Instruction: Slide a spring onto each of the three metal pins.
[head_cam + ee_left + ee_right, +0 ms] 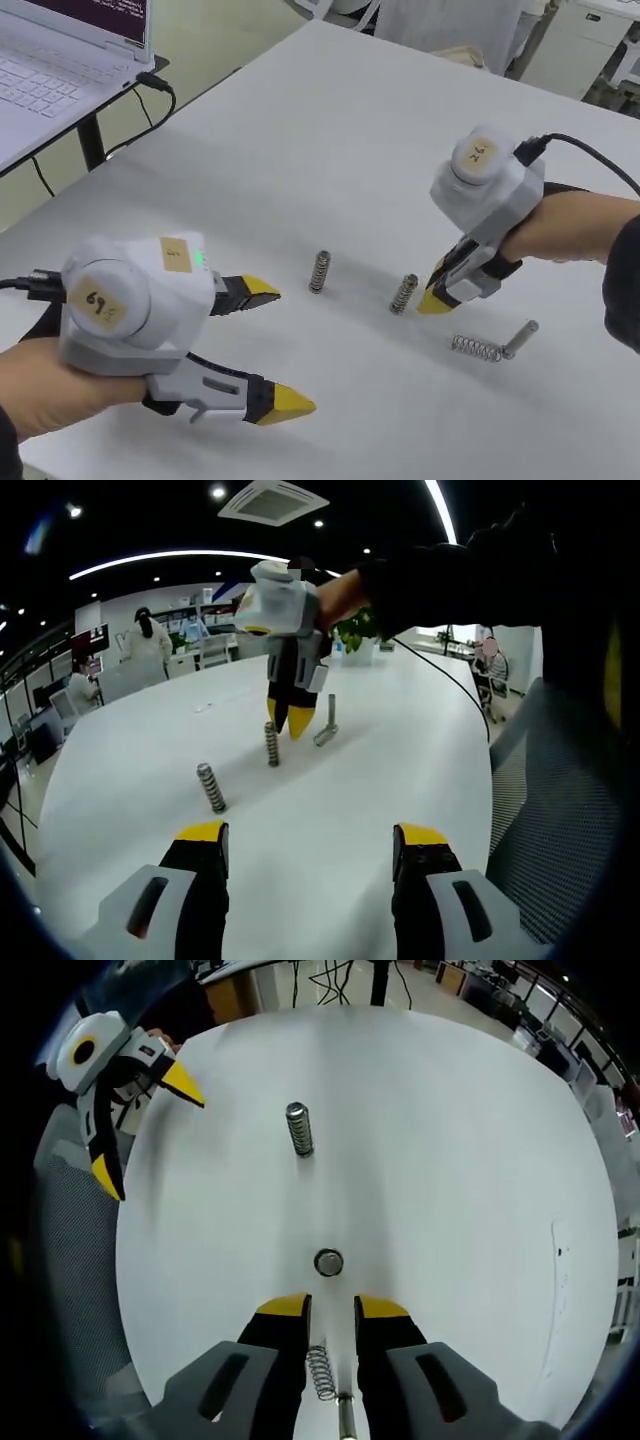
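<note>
Springs sit on two upright pins: the near sprung pin (pixel 328 1261) just ahead of the right gripper (pixel 332 1307), the far sprung pin (pixel 298 1128) well beyond. Behind its tips lies the loose spring (pixel 475 347), end to end with the lying pin (pixel 520 335). Right jaws stand narrowly apart, empty; the left gripper (pixel 280 347) gapes wide, empty. Light, springy wire probably rolls and squashes, so pinch it gently mid-coil.
</note>
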